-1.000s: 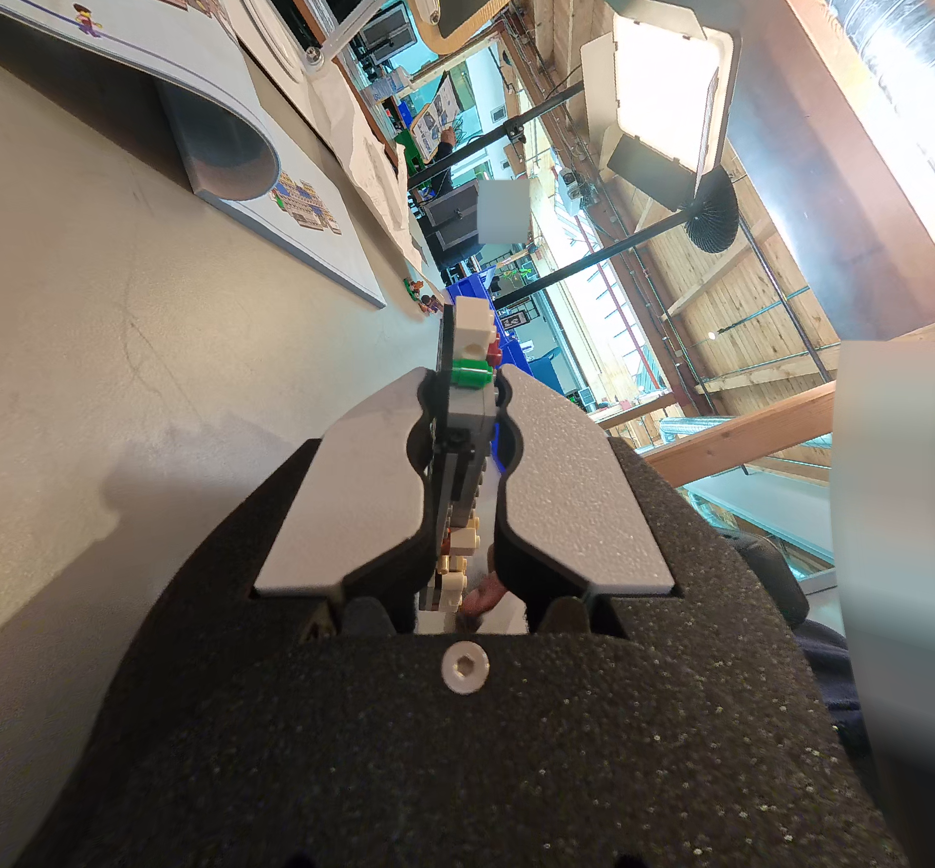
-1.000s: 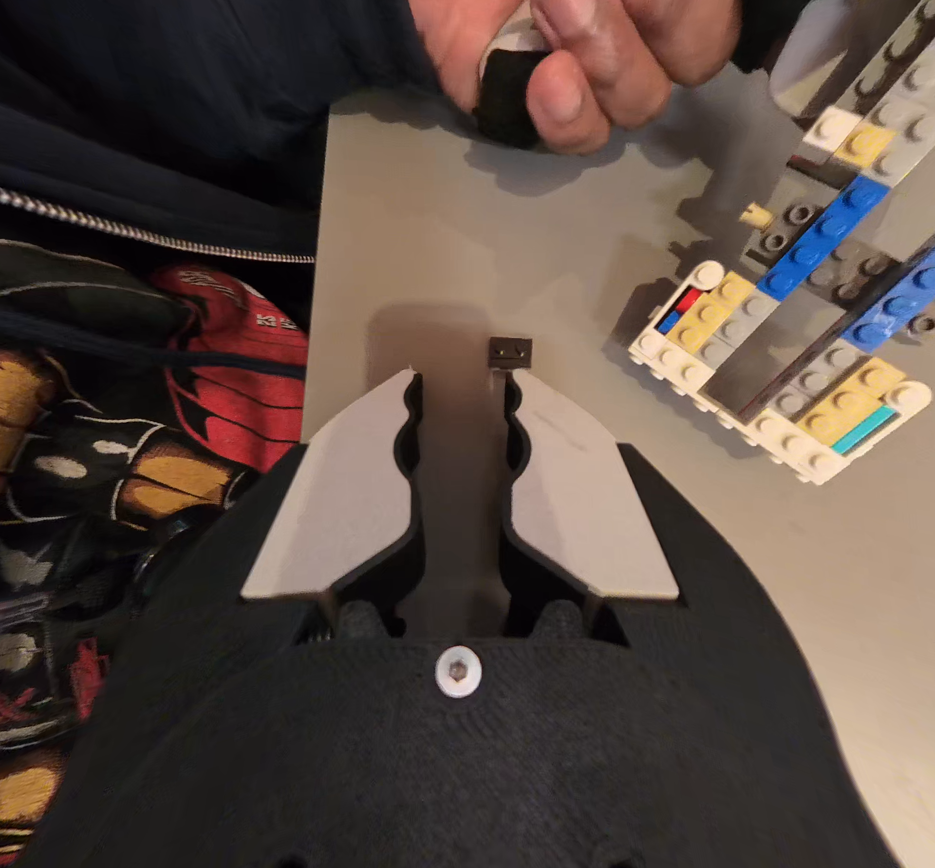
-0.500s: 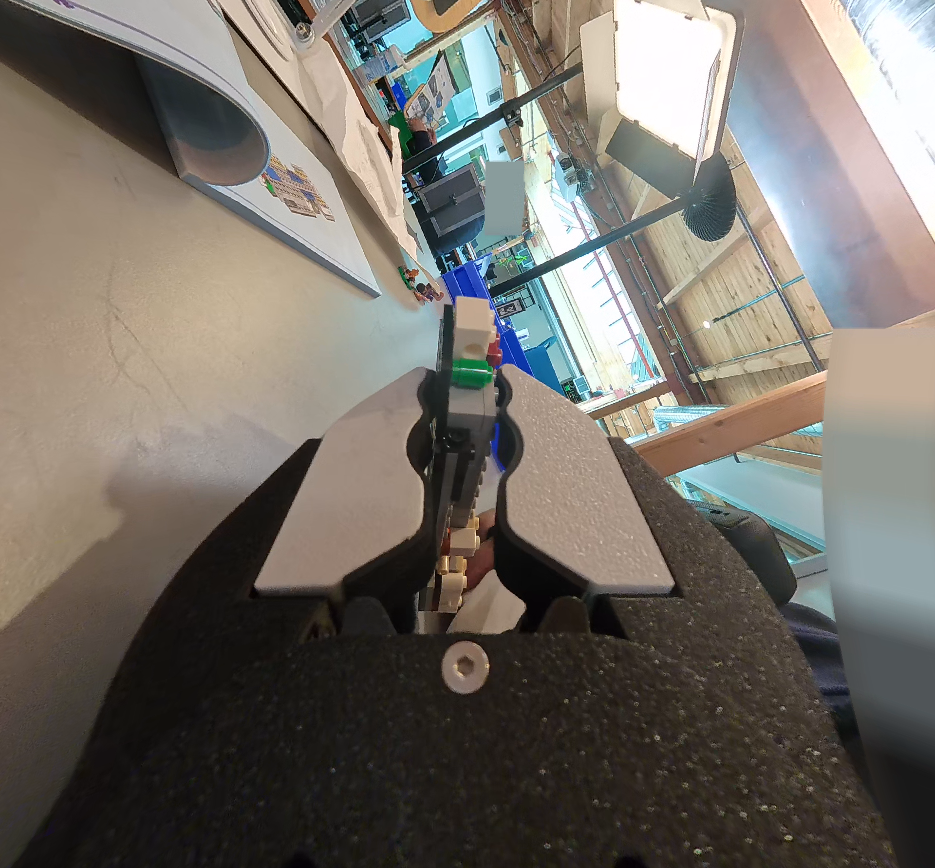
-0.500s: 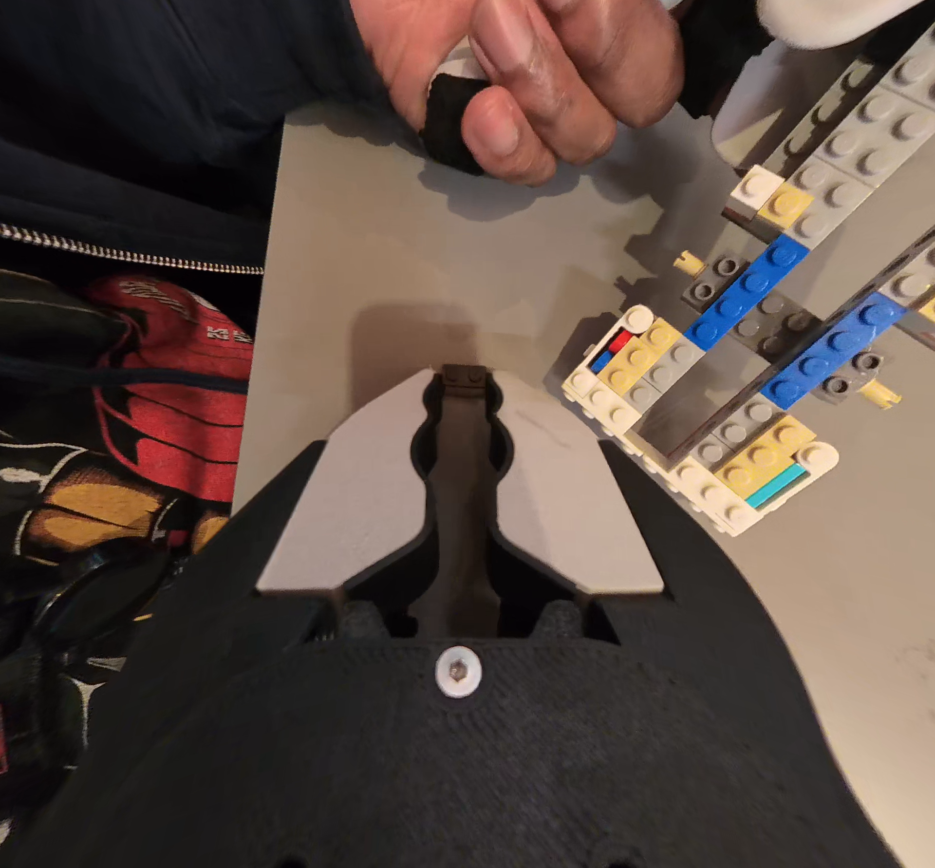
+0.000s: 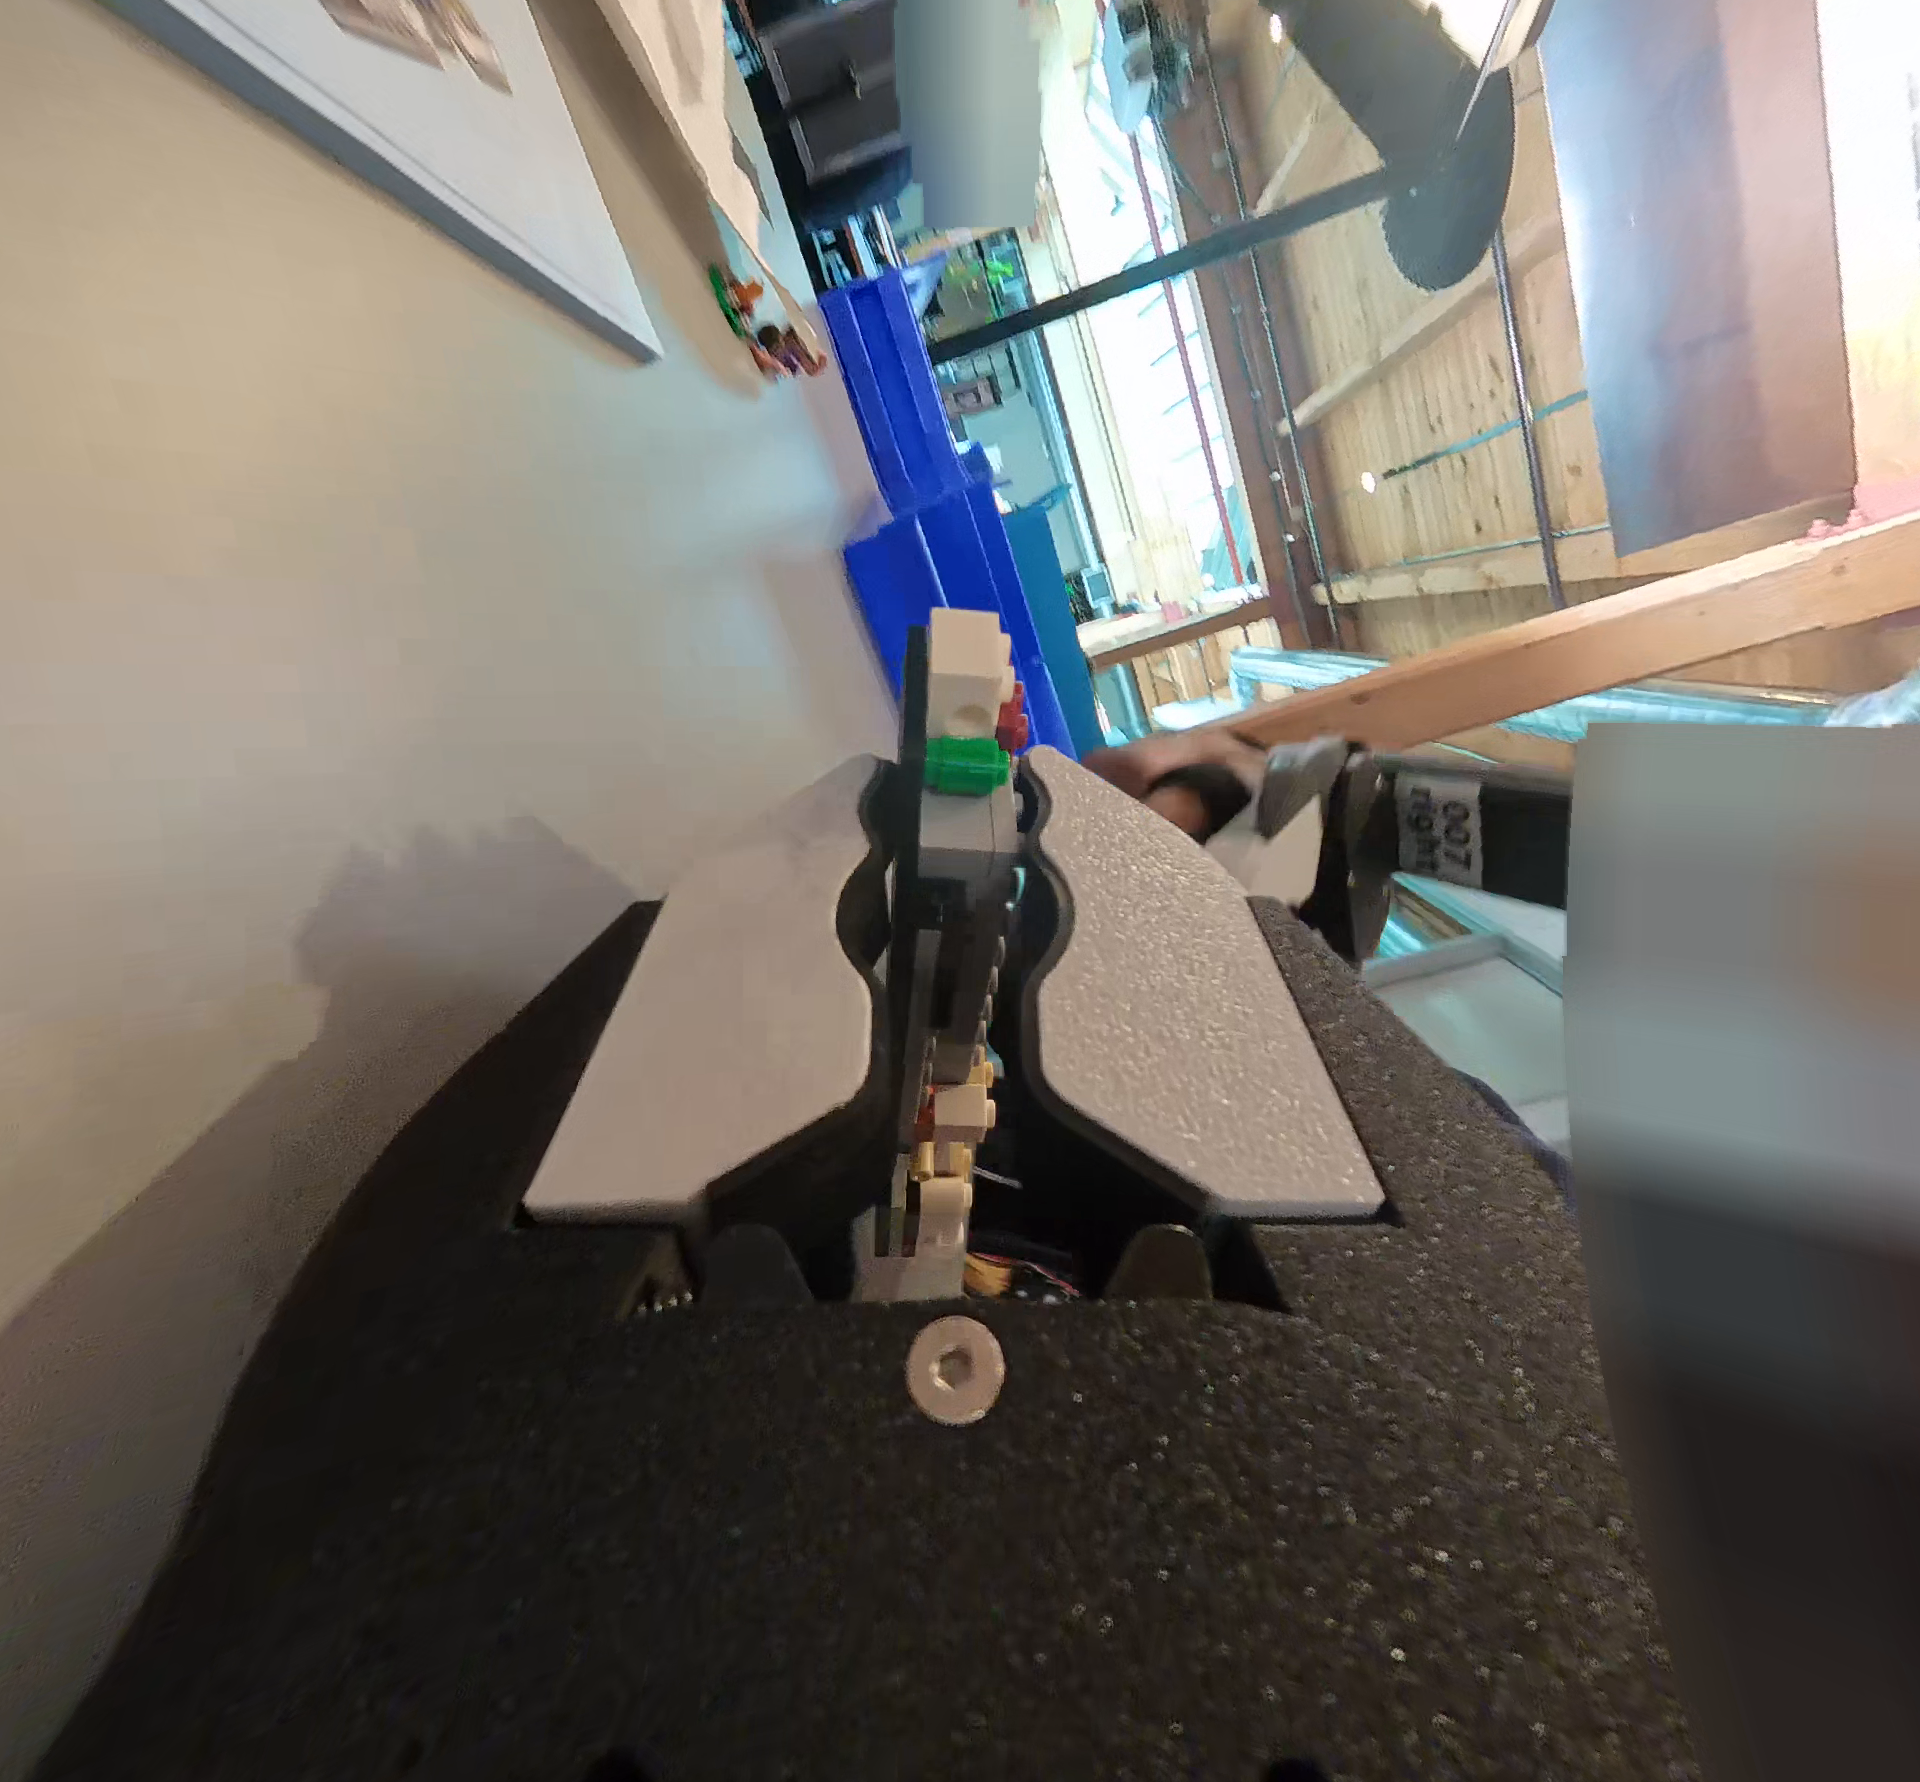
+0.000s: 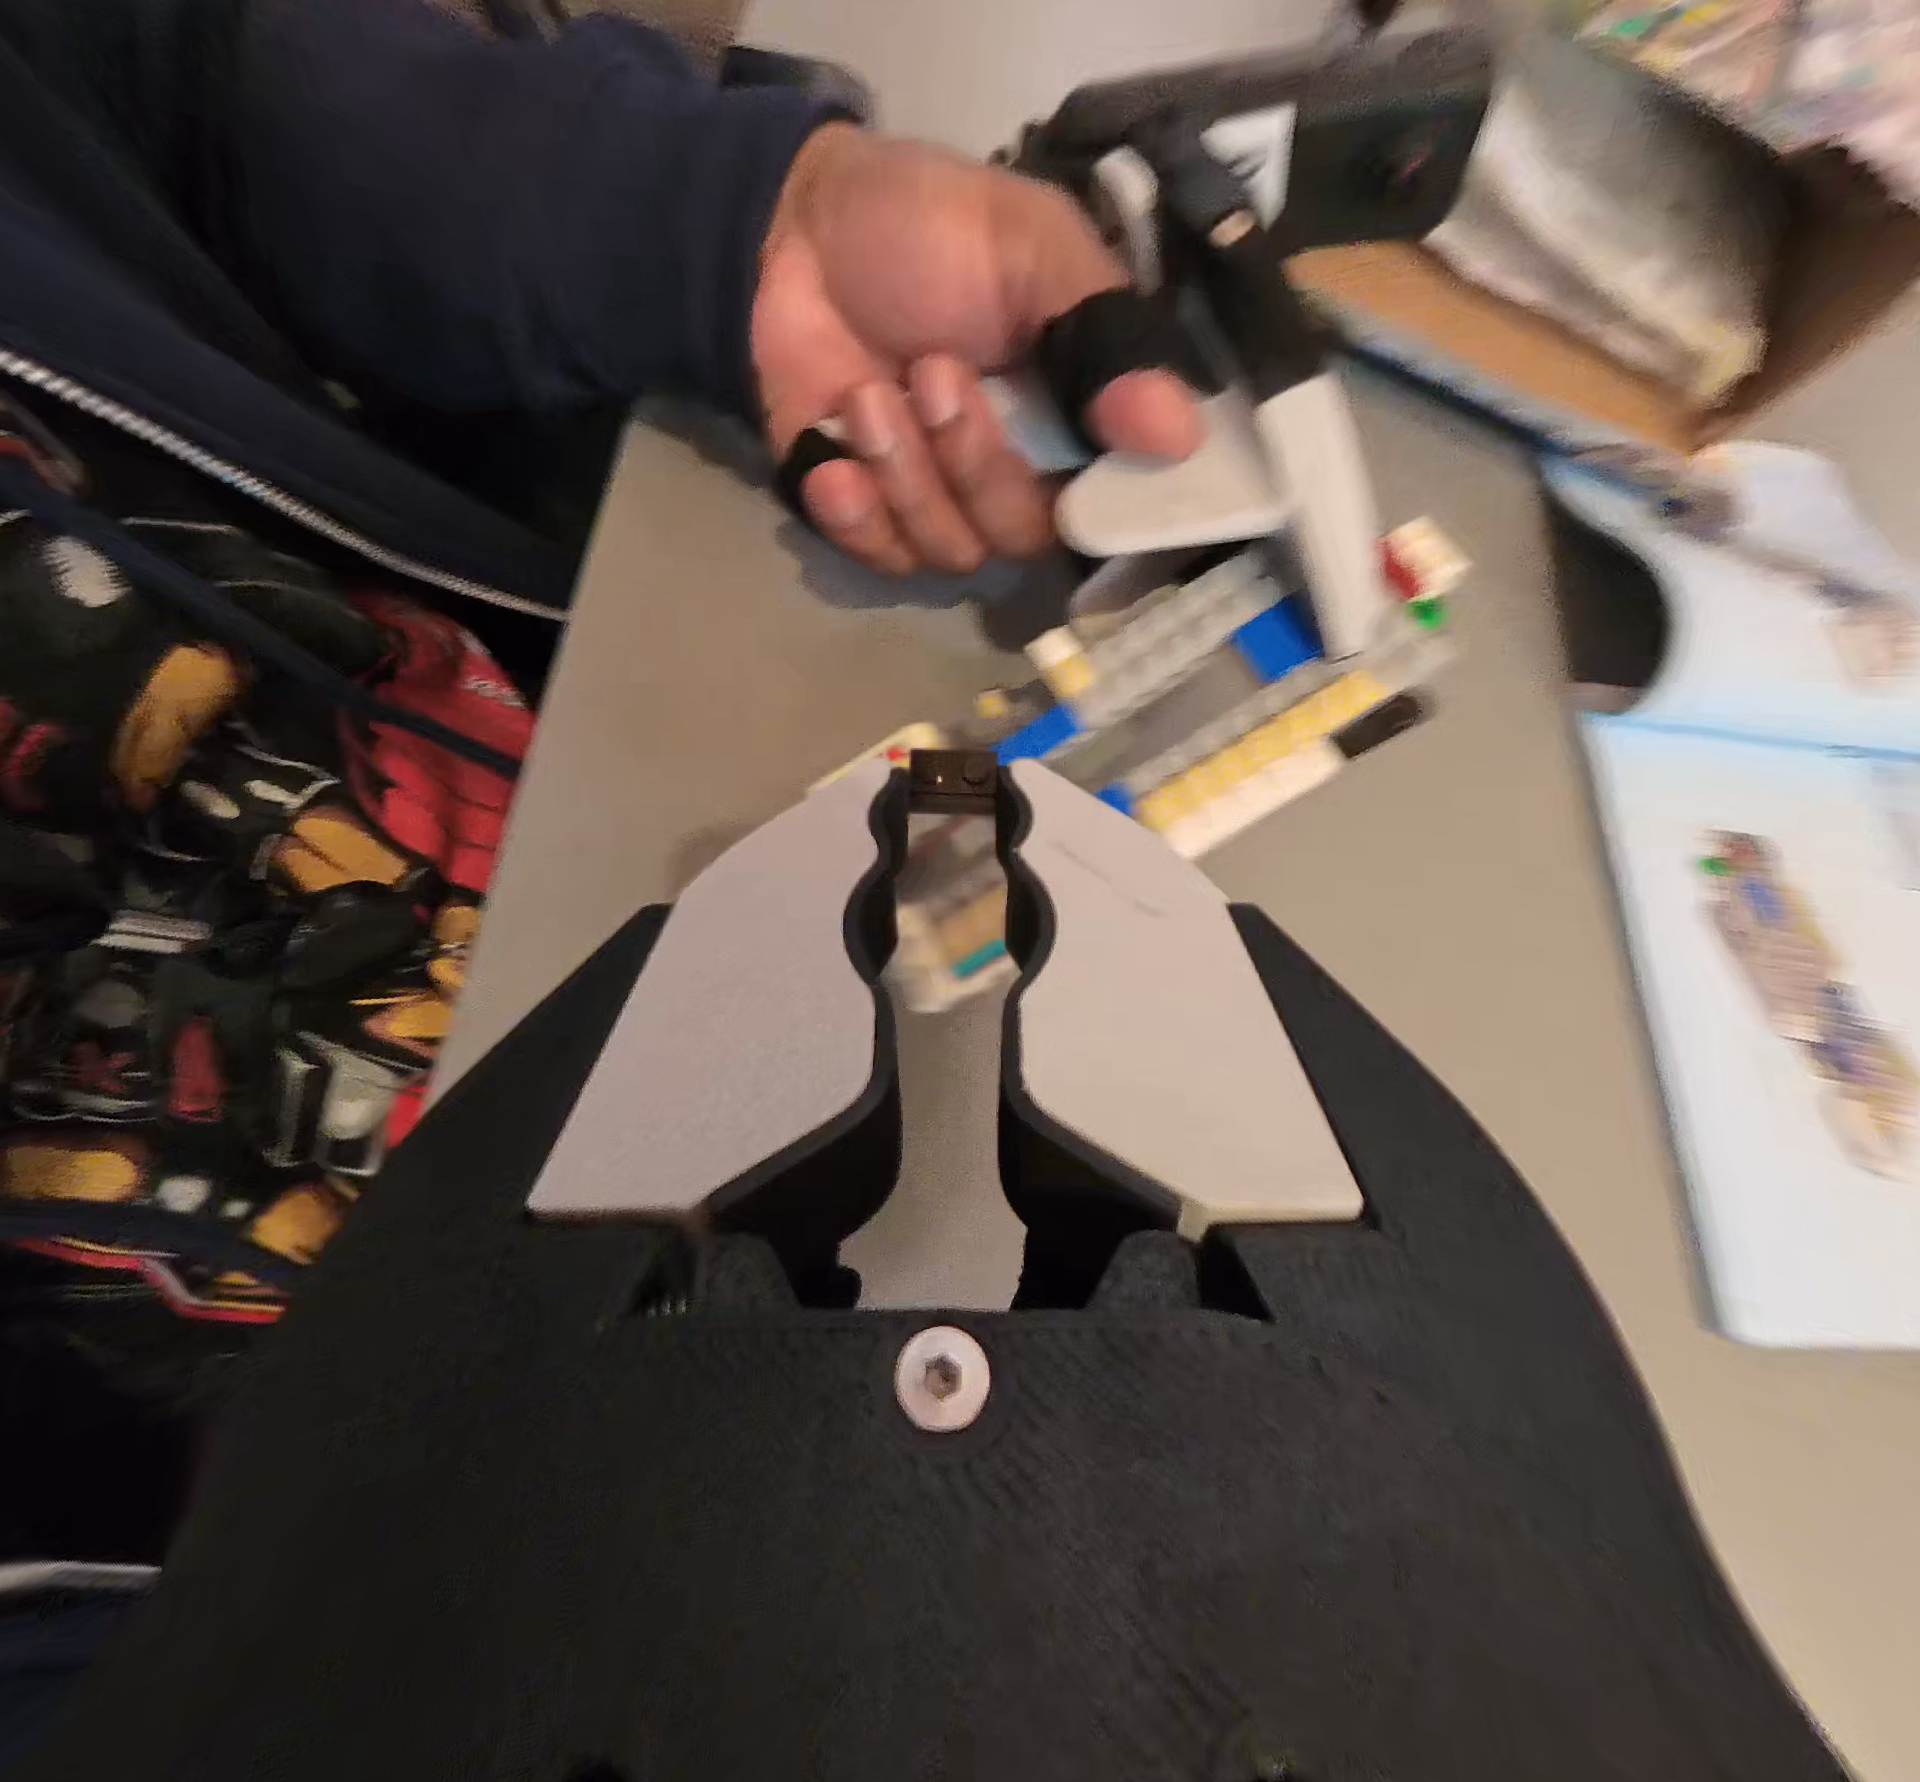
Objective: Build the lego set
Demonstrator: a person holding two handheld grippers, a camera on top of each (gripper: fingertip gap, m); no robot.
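My left gripper [image 5: 951,813] is shut on a flat brick model [image 5: 961,797] held on edge, with white, green and red bricks at its far end. In the right wrist view the same model [image 6: 1226,693] shows grey, blue, yellow and white plates, gripped by the left gripper [image 6: 1309,527] in a person's hand [image 6: 935,361] just above the grey table [image 6: 727,672]. My right gripper [image 6: 951,782] is shut on a small dark two-stud plate [image 6: 951,776] at its fingertips, lifted above the table and close to the model's near end.
An open instruction booklet [image 6: 1766,901] lies at the right on the table. A cardboard box [image 6: 1558,309] stands behind the model. Blue bins [image 5: 914,444] stand at the table's far edge. The person's dark jacket [image 6: 312,278] fills the left.
My right gripper closed on the small dark plate on the table and lifted it toward the model. The left gripper swung the model, still held.
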